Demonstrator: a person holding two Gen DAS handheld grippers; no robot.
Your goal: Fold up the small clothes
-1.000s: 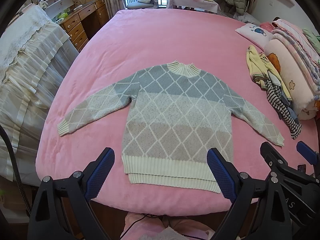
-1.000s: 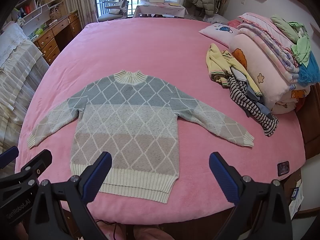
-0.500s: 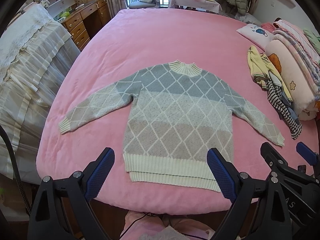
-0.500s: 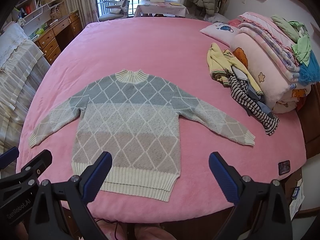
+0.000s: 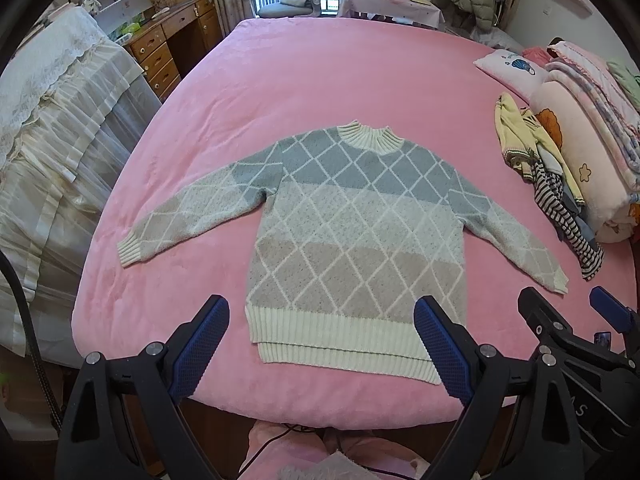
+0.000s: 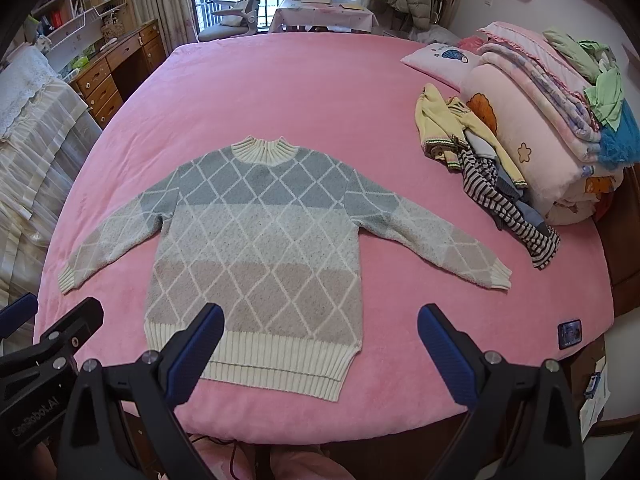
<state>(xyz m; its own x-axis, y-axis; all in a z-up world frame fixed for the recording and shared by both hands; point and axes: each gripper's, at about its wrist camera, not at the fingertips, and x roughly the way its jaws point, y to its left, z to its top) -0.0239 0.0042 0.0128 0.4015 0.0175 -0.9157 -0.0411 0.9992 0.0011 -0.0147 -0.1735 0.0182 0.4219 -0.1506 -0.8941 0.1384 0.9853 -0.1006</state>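
While both grippers are hanging off the near edge of the bed, nothing is getting grabbed yet. The left gripper (image 5: 322, 344) is sitting with its blue pads spread wide and holding nothing, and the right gripper (image 6: 320, 354) is doing the same, wide apart and empty.

Just ahead of them the sweater (image 5: 356, 240) is lying flat and face-up on the pink bedspread (image 5: 320, 72), ribbed hem (image 6: 260, 364) nearest, collar (image 6: 264, 150) pointing away. So its long axis is running straight out from the grippers, with the sleeves sticking out sideways. The left sleeve cuff (image 5: 130, 246) is lying off toward the left gripper's side and the right sleeve cuff (image 6: 498, 276) toward the right one, so I'm guessing each hand is going to be taking the sleeve on its own side and folding it inward. The hem is closest to both.

Further off to the right, a heap of other small clothes (image 6: 480, 160) is waiting against a stack of folded blankets (image 6: 540, 120), well apart from the sweater.
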